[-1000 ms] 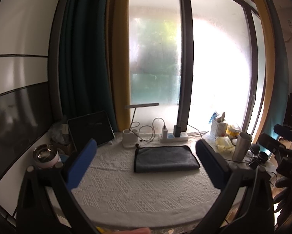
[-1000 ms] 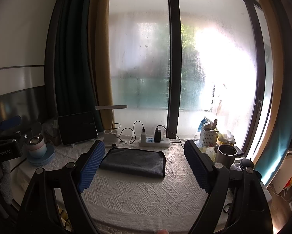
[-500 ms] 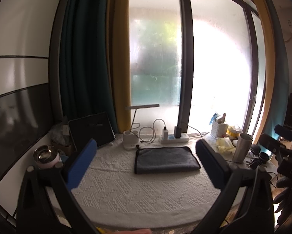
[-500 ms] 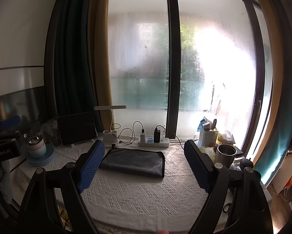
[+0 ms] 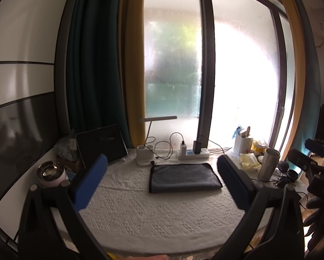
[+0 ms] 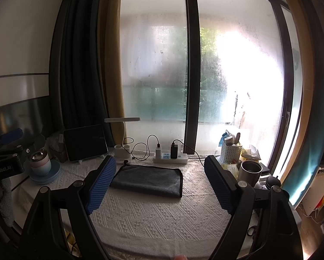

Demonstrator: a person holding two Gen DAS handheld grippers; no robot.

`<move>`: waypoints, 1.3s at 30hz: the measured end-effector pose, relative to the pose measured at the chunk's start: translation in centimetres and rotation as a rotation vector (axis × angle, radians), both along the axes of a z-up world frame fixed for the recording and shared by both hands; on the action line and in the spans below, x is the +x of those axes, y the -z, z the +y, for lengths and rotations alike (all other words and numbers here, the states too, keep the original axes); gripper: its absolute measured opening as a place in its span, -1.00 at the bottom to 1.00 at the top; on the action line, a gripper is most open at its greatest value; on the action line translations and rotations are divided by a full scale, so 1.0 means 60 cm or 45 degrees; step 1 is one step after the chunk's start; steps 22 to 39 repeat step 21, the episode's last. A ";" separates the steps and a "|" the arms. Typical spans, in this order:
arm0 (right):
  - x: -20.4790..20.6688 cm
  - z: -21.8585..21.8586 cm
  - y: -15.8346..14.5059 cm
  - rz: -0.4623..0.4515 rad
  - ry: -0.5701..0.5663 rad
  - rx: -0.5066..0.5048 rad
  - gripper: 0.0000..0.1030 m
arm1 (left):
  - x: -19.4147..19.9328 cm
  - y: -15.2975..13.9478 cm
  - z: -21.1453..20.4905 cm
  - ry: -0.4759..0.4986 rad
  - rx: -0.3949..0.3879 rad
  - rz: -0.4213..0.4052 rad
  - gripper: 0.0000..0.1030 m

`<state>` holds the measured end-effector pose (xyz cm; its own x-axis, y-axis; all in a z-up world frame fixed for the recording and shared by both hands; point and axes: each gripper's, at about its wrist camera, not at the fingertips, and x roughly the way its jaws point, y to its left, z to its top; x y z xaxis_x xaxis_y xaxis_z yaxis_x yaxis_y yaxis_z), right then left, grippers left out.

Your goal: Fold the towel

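A dark grey towel (image 5: 183, 178) lies folded flat on the white textured tablecloth (image 5: 153, 214), near the window side; it also shows in the right wrist view (image 6: 148, 178). My left gripper (image 5: 162, 173) is open and empty, held above the table's near side, well short of the towel. My right gripper (image 6: 159, 173) is open and empty too, its blue-padded fingers (image 6: 101, 184) framing the towel from a distance. The other gripper shows at the left edge of the right wrist view (image 6: 6, 162).
Behind the towel stand a white power strip (image 5: 193, 153) with chargers, a lamp base (image 5: 143, 155) and a tablet (image 5: 101, 146). A steel tumbler (image 5: 268, 165) and white basket (image 5: 244, 145) stand right. A pink cup (image 6: 39, 162) on blue plates stands left.
Both views have barely shifted; the towel sits slightly higher and farther in the frames. Both grippers stay open and empty.
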<state>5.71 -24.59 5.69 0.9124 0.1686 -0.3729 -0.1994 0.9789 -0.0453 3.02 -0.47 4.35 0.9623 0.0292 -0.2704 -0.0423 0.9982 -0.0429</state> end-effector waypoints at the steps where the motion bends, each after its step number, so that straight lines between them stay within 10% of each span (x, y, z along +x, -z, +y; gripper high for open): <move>1: 0.000 0.000 0.000 0.001 0.000 -0.001 0.67 | 0.000 0.000 0.000 0.000 0.000 0.000 0.98; 39: 0.000 0.000 0.000 0.001 0.000 -0.001 0.67 | -0.005 -0.001 -0.006 0.006 0.010 -0.015 0.98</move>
